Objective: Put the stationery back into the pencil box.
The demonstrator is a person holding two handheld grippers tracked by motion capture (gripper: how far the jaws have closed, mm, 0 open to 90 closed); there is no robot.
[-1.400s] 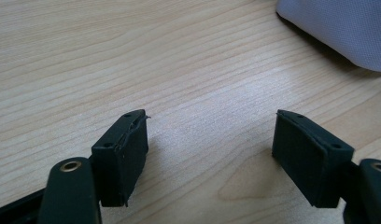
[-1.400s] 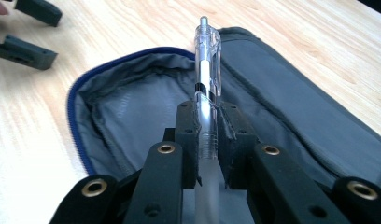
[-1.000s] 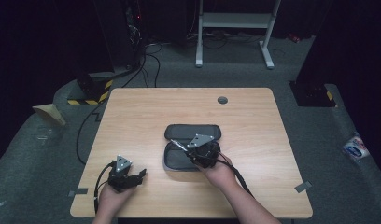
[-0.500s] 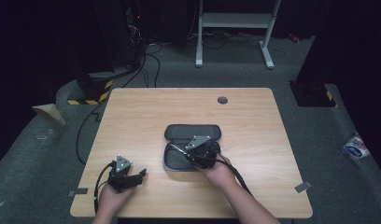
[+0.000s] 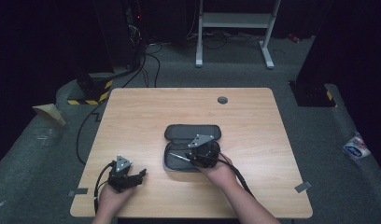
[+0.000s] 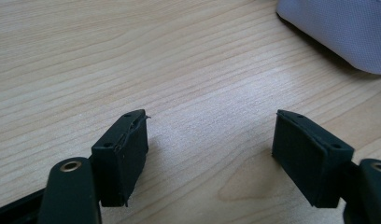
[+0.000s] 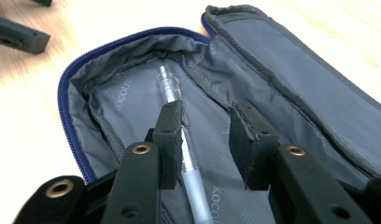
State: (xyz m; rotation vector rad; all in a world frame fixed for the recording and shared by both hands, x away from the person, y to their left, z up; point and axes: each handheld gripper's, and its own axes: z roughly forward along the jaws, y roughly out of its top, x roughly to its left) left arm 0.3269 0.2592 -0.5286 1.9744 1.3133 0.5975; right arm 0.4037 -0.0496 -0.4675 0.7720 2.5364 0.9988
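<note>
A dark grey zip case (image 5: pixel 193 132) lies open in the middle of the wooden table (image 5: pixel 146 116). In the right gripper view its grey lining (image 7: pixel 319 84) and blue zip show. A clear-tipped silver pen (image 7: pixel 169 86) lies inside the case along the inner face of one finger. My right gripper (image 7: pixel 206 114) is open, jaws apart, low over the near half of the case (image 5: pixel 194 156). The pen (image 5: pixel 178 157) sticks out to its left. My left gripper (image 5: pixel 138 176) rests near the front left of the table, open with nothing between its jaws (image 6: pixel 212 123).
A corner of the case (image 6: pixel 338 32) sits beyond the left gripper's jaws. A round cable grommet (image 5: pixel 222 100) is at the table's far edge. Bare wood surrounds the case. Dark floor, cables and a white stand base (image 5: pixel 233 21) lie beyond the table.
My right gripper and the pen have shifted slightly toward the near half of the case. The left gripper has not moved.
</note>
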